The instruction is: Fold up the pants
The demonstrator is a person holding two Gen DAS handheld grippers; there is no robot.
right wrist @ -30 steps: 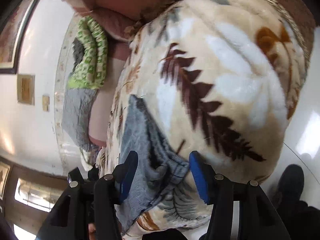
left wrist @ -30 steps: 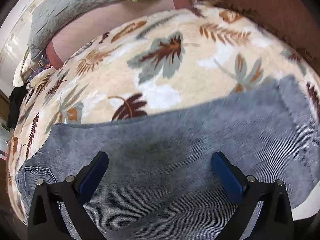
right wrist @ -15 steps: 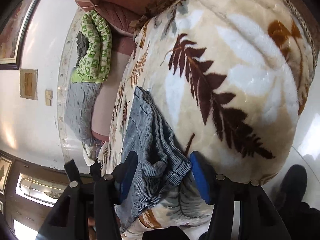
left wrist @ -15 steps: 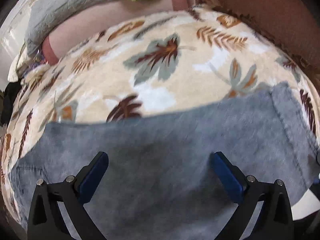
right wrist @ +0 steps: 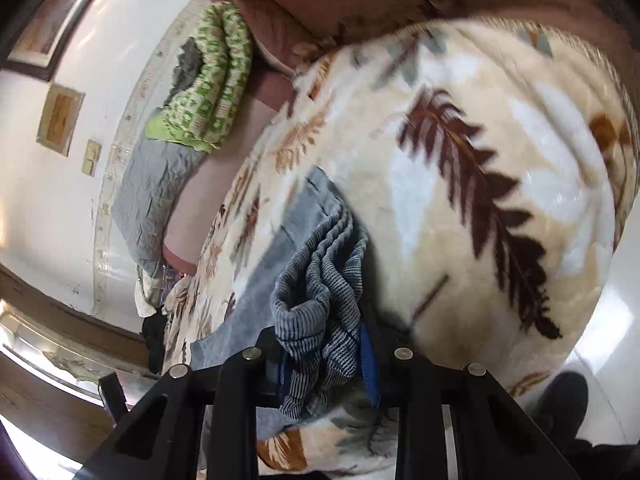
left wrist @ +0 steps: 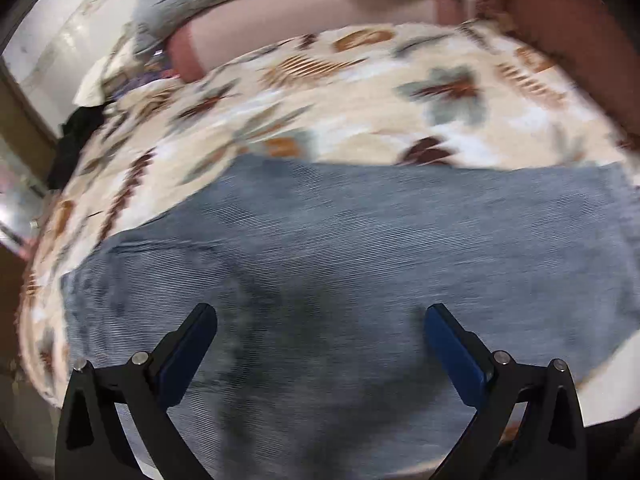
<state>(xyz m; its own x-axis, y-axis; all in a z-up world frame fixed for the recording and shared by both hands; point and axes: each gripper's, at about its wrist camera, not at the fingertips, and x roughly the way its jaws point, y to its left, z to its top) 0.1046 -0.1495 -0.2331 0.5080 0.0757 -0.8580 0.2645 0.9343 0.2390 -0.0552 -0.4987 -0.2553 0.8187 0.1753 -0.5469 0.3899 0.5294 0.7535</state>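
Grey-blue corduroy pants (left wrist: pixel 340 260) lie flat across a cream blanket with a leaf print (left wrist: pixel 340 100). My left gripper (left wrist: pixel 320 324) hovers over the middle of the pants, jaws wide open, nothing between the blue pads. In the right wrist view the pants' ribbed cuff end (right wrist: pixel 320 280) is bunched up and lifted off the blanket (right wrist: pixel 480 160). My right gripper (right wrist: pixel 324 352) is closing on this bunched hem, and its blue pads press the fabric from both sides.
A green patterned folded quilt (right wrist: pixel 212 80) and a grey pillow (right wrist: pixel 152 196) lie at the head of the bed. A brown headboard edge (left wrist: pixel 560 20) runs on the right. White floor (right wrist: pixel 608 320) and a dark shoe (right wrist: pixel 564 404) show beyond the bed's edge.
My right gripper closed onto the pants' cuff end and lifted it slightly, bunching the fabric. The left gripper slid along the pants, still open, so the pants' far end is now in its view.
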